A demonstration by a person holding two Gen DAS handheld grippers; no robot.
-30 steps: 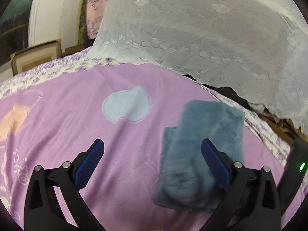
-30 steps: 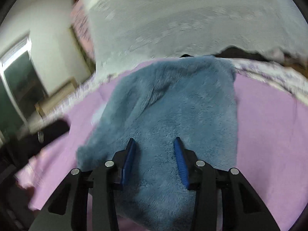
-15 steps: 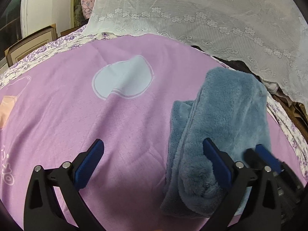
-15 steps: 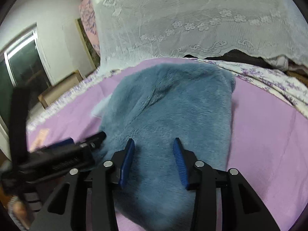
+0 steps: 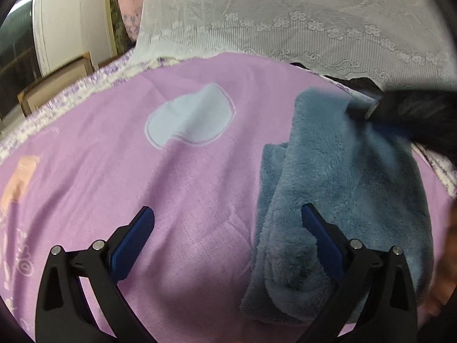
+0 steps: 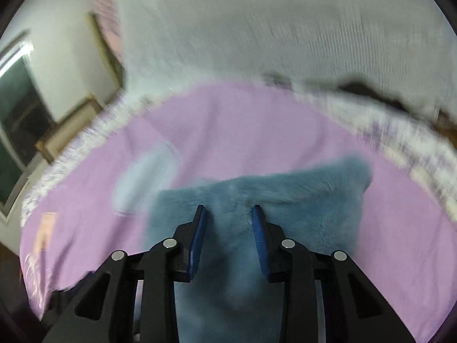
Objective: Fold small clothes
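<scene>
A fluffy blue garment (image 5: pixel 342 188) lies folded lengthwise on the pink blanket (image 5: pixel 142 185), at the right in the left wrist view. My left gripper (image 5: pixel 225 211) is open wide and low over the blanket; its right finger (image 5: pixel 320 234) hangs over the garment's near left edge, and only bare blanket lies in its gap. My right gripper (image 5: pixel 368 114), blurred, is at the garment's far end. In the right wrist view the right gripper (image 6: pixel 228 211) is over the garment (image 6: pixel 308 200) near its far edge. Its jaws are closing, with blue pile between them but still a gap.
A white lace cloth (image 5: pixel 285 14) hangs behind the bed. A pale blue patch (image 5: pixel 191 123) is printed mid-blanket. A wooden frame (image 5: pixel 57 83) leans at far left. A blurred hand (image 5: pixel 448 257) shows at the right edge.
The right gripper swept from the garment's near end to its far end and its jaws narrowed. The left gripper sank lower and closer to the garment's left edge, still open.
</scene>
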